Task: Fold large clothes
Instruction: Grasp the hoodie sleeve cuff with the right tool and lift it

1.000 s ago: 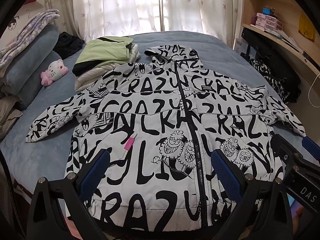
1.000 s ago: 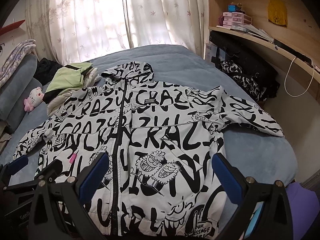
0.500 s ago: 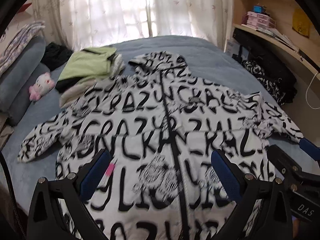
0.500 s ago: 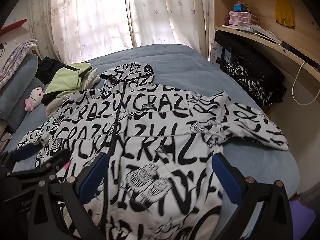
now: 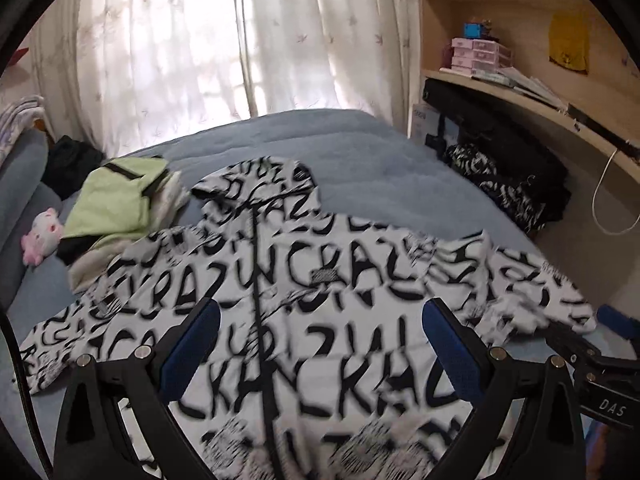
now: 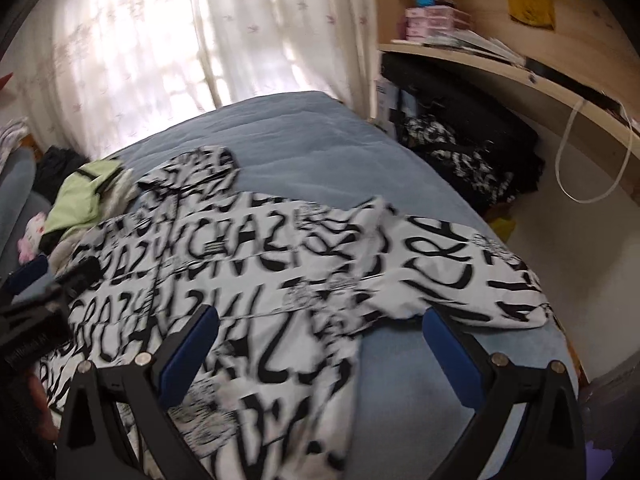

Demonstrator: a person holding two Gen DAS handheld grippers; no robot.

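Jacket [image 5: 320,312], white with heavy black lettering and cartoon print, lies spread front-up across the blue bed [image 5: 360,152], filling the centre and lower half of both frames; its black zip runs down the middle and its hood [image 5: 260,176] points toward the curtains [image 5: 200,40] at the top. One sleeve reaches to the lower left of my left view, the other sleeve [image 6: 480,272] stretches to the right edge of the bed in my right view. Both frames are blurred. My left gripper [image 5: 320,344] hangs over the jacket's chest, blue pads spread wide, nothing between them. My right gripper [image 6: 320,344] hangs over the jacket's side near the armpit of the right-hand sleeve, also wide open and holding nothing; whether either touches the cloth I cannot tell. Each tool shows in the other's view: the right one at the far right edge of the left frame, the left one at the left edge of the right frame. A folded green garment [image 5: 120,200] sits on a small pile at centre left, touching the jacket's shoulder. A pink-and-white plush toy [image 5: 40,236] lies at the left edge. Wooden shelves [image 5: 520,88] run along the upper right, dark clothing [image 5: 512,184] heaped beneath them.
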